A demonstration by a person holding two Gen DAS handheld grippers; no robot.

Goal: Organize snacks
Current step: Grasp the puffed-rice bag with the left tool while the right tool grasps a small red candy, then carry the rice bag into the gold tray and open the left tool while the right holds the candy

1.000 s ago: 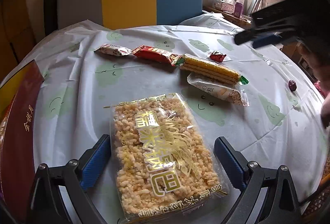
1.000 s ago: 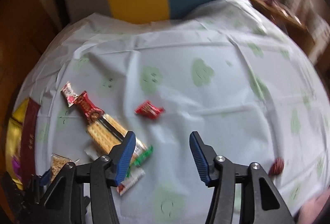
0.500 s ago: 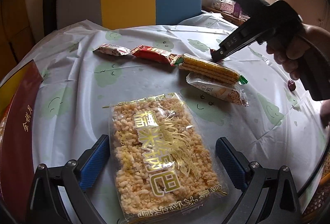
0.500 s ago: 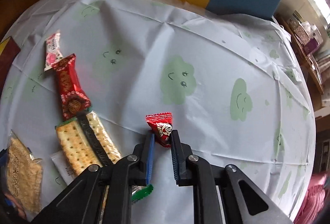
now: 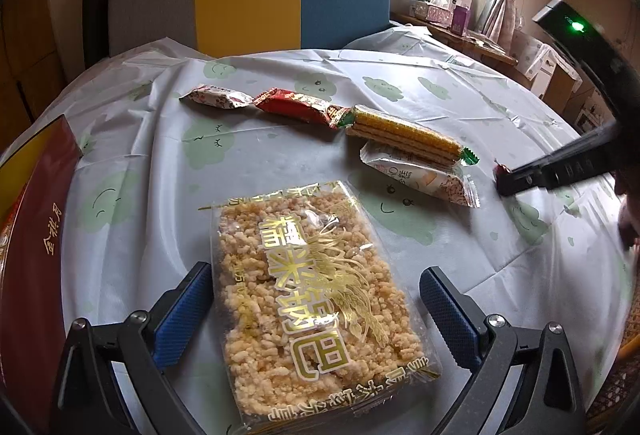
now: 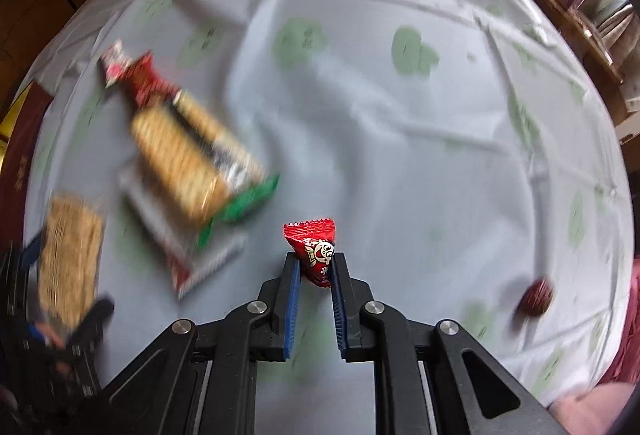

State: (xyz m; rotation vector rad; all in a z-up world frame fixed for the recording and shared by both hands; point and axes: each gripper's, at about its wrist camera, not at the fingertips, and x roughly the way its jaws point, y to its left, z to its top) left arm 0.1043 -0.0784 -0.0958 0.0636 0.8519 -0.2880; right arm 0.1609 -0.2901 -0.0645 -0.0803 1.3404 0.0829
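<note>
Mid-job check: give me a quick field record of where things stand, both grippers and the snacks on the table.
right gripper: shut on the small red candy packet
left gripper: open, fingers either side of the puffed rice pack, pads not touching it
snack row: pink-white packet, red bar packet, cracker pack in a line
white cake packet: beside the cracker pack, on the near side
dark red round sweet: alone, at the right on the tablecloth
red box: left table edge
</note>
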